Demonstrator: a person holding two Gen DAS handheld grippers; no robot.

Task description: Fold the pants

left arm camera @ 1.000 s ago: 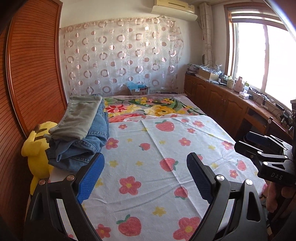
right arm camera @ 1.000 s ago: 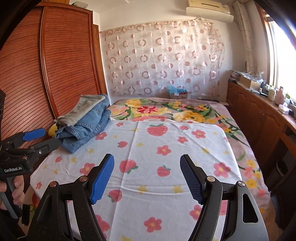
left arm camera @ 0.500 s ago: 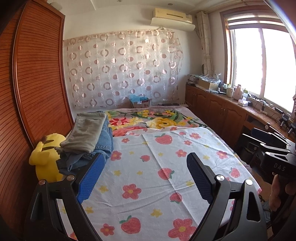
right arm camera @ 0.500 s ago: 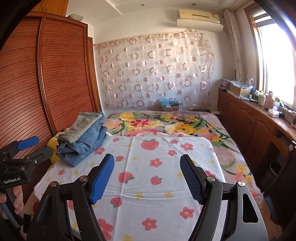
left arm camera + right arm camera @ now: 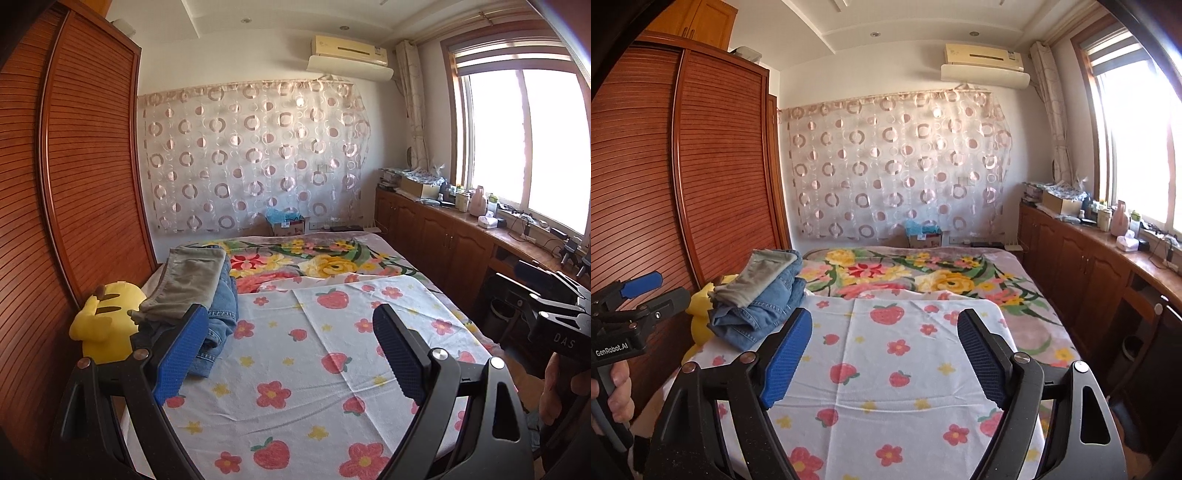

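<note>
A stack of folded pants lies at the bed's left edge: grey-green pants (image 5: 188, 280) (image 5: 757, 277) on top of blue jeans (image 5: 221, 314) (image 5: 764, 310). My left gripper (image 5: 291, 354) is open with nothing between its blue pads, held above the strawberry-print sheet (image 5: 314, 369), to the right of the stack. My right gripper (image 5: 884, 354) is also above the sheet (image 5: 886, 369); its jaws are opening and hold nothing. Each gripper's body shows at the edge of the other's view, gripped by a hand.
A yellow plush toy (image 5: 105, 325) sits between the stack and the wooden wardrobe (image 5: 74, 184) on the left. Wooden cabinets (image 5: 443, 243) with clutter run under the window on the right. A floral blanket (image 5: 325, 262) covers the far half of the bed.
Both grippers have risen and pulled back from the bed, so more of the room and ceiling shows. The right gripper's jaws stand a little wider.
</note>
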